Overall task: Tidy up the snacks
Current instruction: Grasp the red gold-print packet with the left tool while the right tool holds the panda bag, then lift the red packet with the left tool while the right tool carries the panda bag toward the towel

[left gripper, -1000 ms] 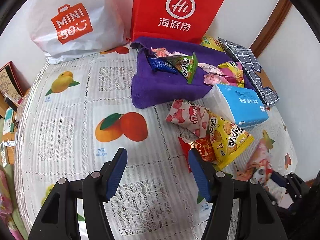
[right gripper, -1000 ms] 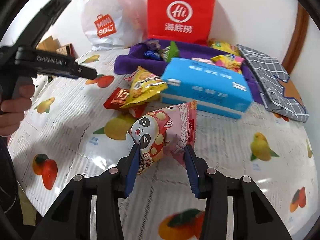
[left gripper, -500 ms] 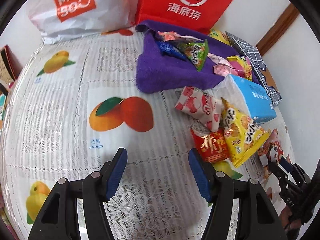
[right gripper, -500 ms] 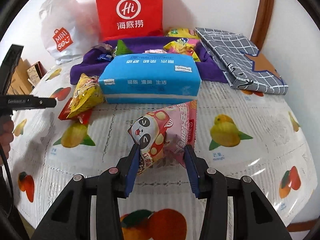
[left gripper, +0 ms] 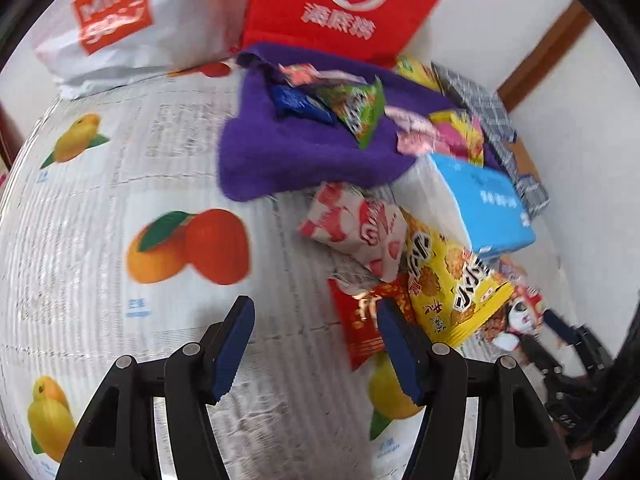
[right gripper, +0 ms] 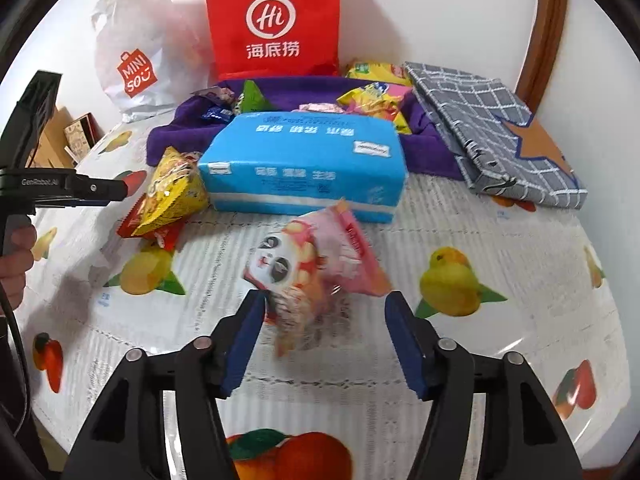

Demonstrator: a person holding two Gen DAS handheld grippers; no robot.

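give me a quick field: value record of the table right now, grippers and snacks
right gripper: open, nothing gripped
panda snack bag: just ahead of its open jaws, blurred
left gripper: open, empty, above tablecloth
blue tissue pack: in front of purple towel
yellow snack bag: left of the tissue pack, lying over red snack packet
on towel: several small snacks
backdrop: red bag, white bag

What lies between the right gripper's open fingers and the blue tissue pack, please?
In the right wrist view, the pink panda snack bag lies there, just beyond the right gripper and short of the blue tissue pack; otherwise only tablecloth.
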